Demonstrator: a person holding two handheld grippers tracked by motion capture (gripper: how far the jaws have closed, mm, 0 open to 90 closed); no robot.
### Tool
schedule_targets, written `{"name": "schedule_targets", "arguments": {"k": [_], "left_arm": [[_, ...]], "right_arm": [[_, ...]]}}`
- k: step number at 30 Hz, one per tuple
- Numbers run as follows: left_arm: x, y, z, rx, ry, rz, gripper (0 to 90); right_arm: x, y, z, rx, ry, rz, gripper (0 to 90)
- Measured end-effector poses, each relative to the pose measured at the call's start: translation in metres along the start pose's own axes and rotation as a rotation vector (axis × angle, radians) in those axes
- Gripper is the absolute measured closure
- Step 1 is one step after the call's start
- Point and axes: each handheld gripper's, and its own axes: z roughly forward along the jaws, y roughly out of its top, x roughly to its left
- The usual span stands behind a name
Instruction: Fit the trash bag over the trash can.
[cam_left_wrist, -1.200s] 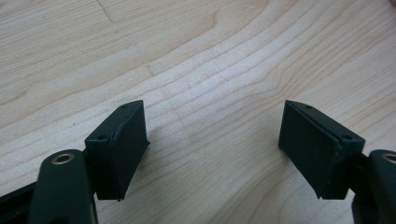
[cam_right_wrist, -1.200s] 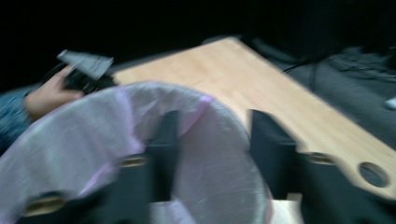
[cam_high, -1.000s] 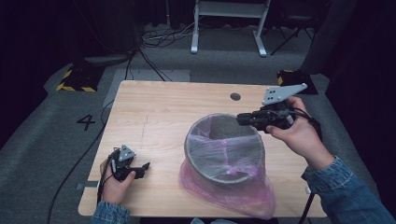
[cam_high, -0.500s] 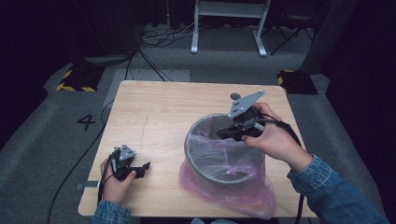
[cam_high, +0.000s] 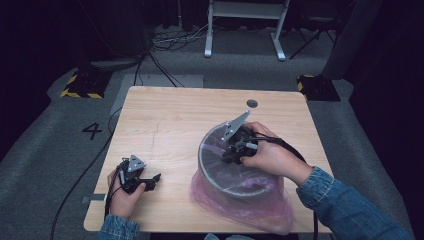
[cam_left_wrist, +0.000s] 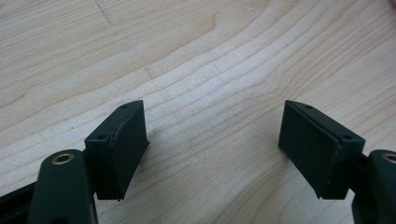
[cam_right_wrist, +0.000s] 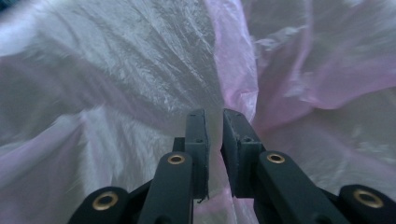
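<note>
- The right tongs (cam_high: 231, 156) are down inside the round grey bin (cam_high: 210, 172), which stands on the wooden surface (cam_high: 170, 120) at about four o'clock from its middle.
- A thin pink bag (cam_high: 260, 207) lines the bin and spills over its rim toward the near edge, at five o'clock, lying crumpled on the surface.
- Seen along the right tongs (cam_right_wrist: 214, 140), the jaws have just been opening and stand only a narrow slit apart, with no plastic visibly pinched between them. A fold of the pink bag (cam_right_wrist: 236, 56) hangs just beyond their tips at twelve o'clock, and the pale wall of the liner is all around.
- The person's right hand (cam_high: 272, 157) reaches over the bin's rim from three o'clock, a denim sleeve (cam_high: 345, 210) trailing back.
- The left tongs (cam_high: 150, 180) rest low at about eight o'clock on the surface, well apart from the bin, held in the left hand (cam_high: 122, 195).
- The left tongs (cam_left_wrist: 212, 140) are spread wide, with bare wood grain between the jaws and nothing gripped.
</note>
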Motion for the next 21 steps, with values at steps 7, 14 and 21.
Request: {"name": "schedule_targets", "arguments": {"k": [7,14,21], "left_arm": [[0.000,0.000,0.000,0.001,-0.001,-0.002,23.5],[0.000,0.000,0.001,-0.001,-0.001,-0.003,23.4],[0.000,0.000,0.001,-0.001,0.000,-0.001,23.4]], "right_arm": [[-0.003,0.003,0.027,0.028,-0.035,-0.013,58.8],[-0.010,0.002,0.047,-0.012,-0.039,-0.005,34.0],[-0.014,-0.002,0.062,0.050,-0.039,-0.009,28.3]]}}
